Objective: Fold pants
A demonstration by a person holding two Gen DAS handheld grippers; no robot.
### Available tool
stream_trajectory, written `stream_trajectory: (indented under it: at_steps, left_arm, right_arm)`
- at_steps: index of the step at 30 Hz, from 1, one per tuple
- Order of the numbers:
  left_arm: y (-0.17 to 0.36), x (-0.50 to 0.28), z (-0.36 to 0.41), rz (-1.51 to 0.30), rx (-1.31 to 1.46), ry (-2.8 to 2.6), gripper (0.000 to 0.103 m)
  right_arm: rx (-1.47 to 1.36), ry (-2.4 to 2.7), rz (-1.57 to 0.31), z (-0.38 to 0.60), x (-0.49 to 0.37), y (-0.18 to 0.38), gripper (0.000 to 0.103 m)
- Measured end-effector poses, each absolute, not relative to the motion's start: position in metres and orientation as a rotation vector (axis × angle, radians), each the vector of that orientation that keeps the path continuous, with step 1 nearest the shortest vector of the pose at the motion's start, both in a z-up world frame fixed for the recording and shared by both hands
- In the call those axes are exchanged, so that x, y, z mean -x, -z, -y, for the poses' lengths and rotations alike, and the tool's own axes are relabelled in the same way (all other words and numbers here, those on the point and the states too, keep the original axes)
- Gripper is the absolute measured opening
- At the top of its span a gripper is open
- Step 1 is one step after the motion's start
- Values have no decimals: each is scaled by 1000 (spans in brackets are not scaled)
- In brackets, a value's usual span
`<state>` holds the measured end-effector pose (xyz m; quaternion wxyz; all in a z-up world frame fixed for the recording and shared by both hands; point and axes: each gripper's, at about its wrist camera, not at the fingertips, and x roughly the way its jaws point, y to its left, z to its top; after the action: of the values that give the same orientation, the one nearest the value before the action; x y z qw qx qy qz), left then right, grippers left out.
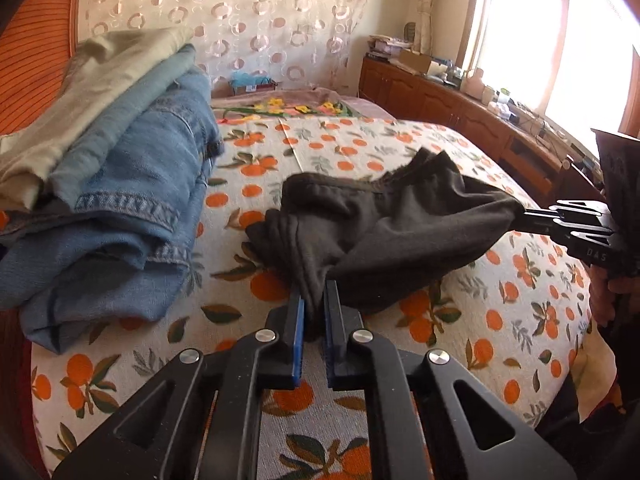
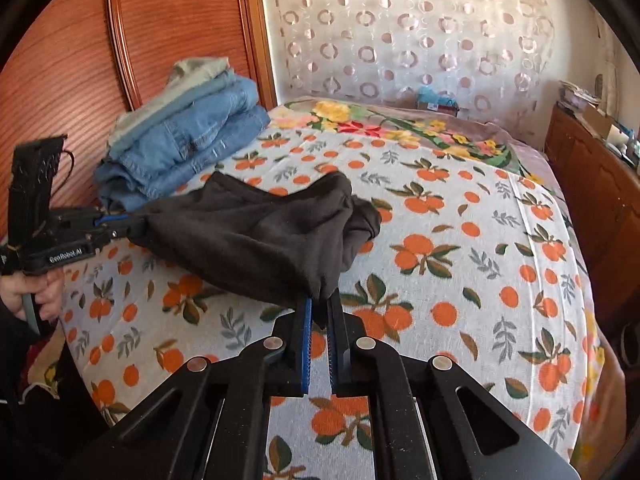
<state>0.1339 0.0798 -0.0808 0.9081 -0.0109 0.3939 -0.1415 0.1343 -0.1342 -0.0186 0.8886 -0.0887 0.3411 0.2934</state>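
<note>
Dark brown pants hang bunched between my two grippers, just above the orange-print bed cover. My left gripper is shut on one corner of the pants. My right gripper is shut on another corner; it shows in the left wrist view at the right. The left gripper shows in the right wrist view at the left. The pants sag in the middle, with a folded lump resting toward the far side.
A stack of folded jeans and light trousers lies at the bed's left by the wooden headboard. A floral blanket lies at the far end. A wooden cabinet with clutter runs under the window on the right.
</note>
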Motion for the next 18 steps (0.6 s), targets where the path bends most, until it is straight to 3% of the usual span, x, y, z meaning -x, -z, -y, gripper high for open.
stream_trajectory:
  at_steps: [6,8,12,16,18]
  left_arm:
    - [91,-120,-72,-860,-1,293,10]
    - [90,-115,-70,-866,-7,287,10]
    - [85,-113,-76,-861,5,255,24]
    - [76,-118,-83,-828,31,237,47]
    - [71,-124,-84,-814,39,240,47]
  right_arm:
    - [176,-643,-775,139,-126,30,7]
    - [179,-632,-761,140,-123,26,12]
    - [160,-601,-708,144,-128,8,36]
    - [135,-626,-671,134,-144,-1,39]
    - [138,-624,-680,123,-158,1,39]
